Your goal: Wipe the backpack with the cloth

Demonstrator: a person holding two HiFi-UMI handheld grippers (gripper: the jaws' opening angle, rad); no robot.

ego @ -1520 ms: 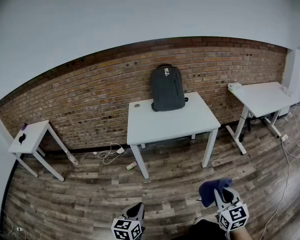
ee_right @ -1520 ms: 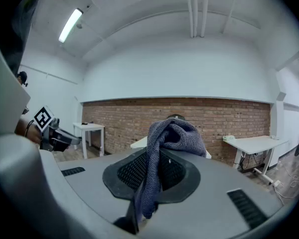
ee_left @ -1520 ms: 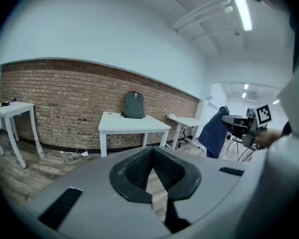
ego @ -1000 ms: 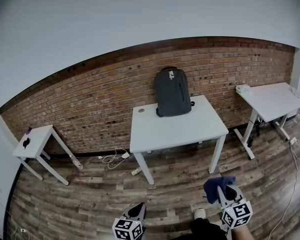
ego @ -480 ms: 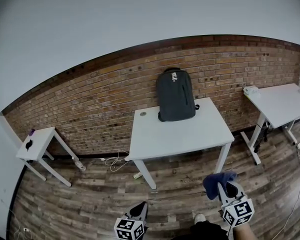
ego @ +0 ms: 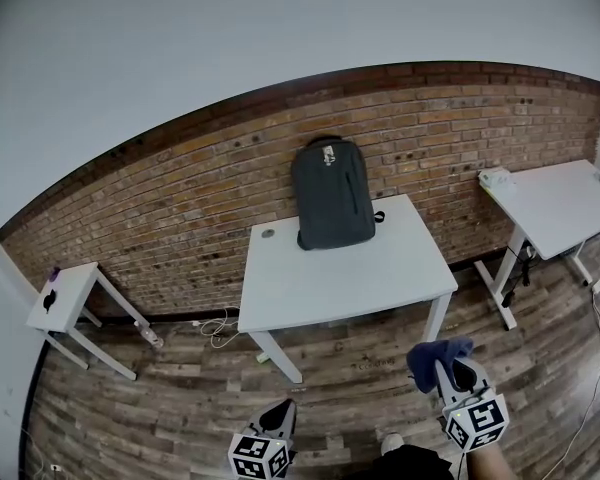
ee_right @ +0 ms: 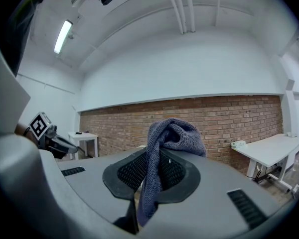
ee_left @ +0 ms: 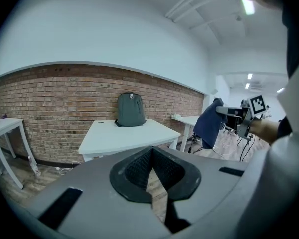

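Backpack (ego: 332, 193) stands upright at the back of the middle table (ego: 380, 268), against the brick wall (ego: 180, 218). Right gripper (ego: 448, 376) is clamped on the blue cloth (ego: 432, 356), over the floor and well short of the table. Left gripper (ego: 278, 420) is pinched together with nothing in it.

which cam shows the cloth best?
Right gripper view: the cloth fills the centre, clamped in the right hand-held gripper. Head view shows it small, lower right; left gripper view shows it hanging at the right.
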